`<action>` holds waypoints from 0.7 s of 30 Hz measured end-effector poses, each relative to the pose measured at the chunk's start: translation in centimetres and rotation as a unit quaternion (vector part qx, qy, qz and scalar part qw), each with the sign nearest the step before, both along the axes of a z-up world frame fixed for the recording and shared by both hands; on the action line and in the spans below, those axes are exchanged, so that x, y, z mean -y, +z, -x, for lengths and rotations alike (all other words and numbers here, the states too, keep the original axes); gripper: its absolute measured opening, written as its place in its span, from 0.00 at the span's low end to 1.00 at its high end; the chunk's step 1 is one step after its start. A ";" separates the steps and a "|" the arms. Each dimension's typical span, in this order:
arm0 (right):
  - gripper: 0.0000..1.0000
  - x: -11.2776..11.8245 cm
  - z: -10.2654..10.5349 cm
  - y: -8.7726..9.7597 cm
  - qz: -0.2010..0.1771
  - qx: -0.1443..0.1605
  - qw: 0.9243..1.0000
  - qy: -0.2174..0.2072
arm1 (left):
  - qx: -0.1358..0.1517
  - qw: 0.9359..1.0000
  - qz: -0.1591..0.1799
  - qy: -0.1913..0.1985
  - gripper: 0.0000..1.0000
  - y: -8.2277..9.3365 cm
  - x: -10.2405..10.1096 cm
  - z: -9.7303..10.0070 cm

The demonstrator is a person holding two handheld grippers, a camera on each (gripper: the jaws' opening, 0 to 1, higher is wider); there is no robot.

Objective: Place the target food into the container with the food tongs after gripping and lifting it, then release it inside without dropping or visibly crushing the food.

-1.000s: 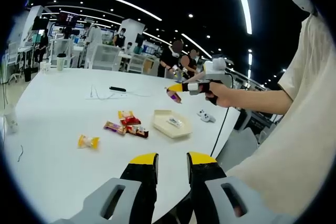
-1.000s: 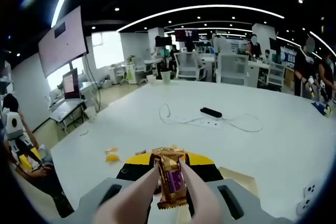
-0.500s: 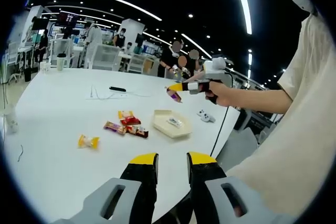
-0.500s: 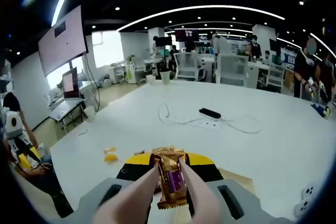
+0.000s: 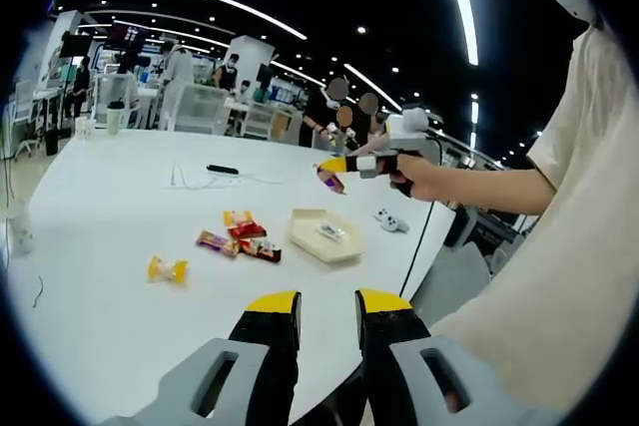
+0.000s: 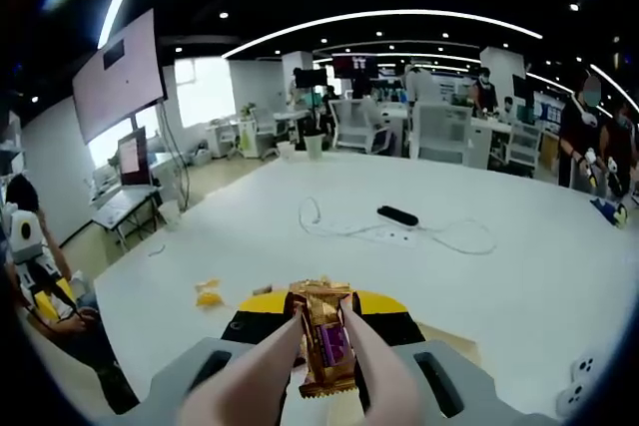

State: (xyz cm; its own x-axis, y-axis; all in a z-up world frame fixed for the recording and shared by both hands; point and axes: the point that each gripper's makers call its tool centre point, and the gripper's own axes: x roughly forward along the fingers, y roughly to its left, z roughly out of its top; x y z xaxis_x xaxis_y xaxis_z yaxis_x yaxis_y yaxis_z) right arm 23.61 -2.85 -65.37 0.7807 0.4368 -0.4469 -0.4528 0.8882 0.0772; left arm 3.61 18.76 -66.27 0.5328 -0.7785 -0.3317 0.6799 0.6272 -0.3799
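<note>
Right tool (image 6: 321, 338) closed through pinkish food tongs (image 6: 262, 371) on a gold-and-purple wrapped snack bar (image 6: 323, 336), bar upright between the tong tips, yellow jaw tips just behind it. Seen from the left gripper view: same right tool (image 5: 344, 166) held up in a hand (image 5: 419, 179), above and slightly beyond the cream tray (image 5: 313, 237), the wrapped bar (image 5: 329, 181) hanging at its tip, clear of the white worktop (image 5: 110, 216). Tray resting on the worktop with one small wrapped item (image 5: 331, 232) already lying inside.

Left tool (image 5: 327, 304) empty, yellow-tipped jaws parted by a narrow gap, poised over the near edge of the worktop.

Left of the tray, three wrapped snacks close together (image 5: 244, 237), red and orange. Farther left, apart from them, a single yellow-wrapped snack (image 5: 166, 268). Right of the tray, a small white device (image 5: 390, 219). Toward the far side, a black remote-like object (image 5: 223, 169) and a thin white cable (image 5: 200, 183). In the right gripper view, a yellow scrap (image 6: 209, 295) on the worktop left of the jaws.
</note>
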 end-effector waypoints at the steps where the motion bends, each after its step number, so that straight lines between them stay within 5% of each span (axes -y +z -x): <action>1: 0.23 0.0 0.0 0.0 0.001 0.000 1.000 0.000 | 0.000 1.000 0.000 0.000 0.21 0.0 0.0 0.0; 21: 0.24 0.8 -0.5 0.1 0.004 0.002 1.000 -0.007 | -0.002 1.000 0.001 0.002 0.21 -0.2 -0.1 0.1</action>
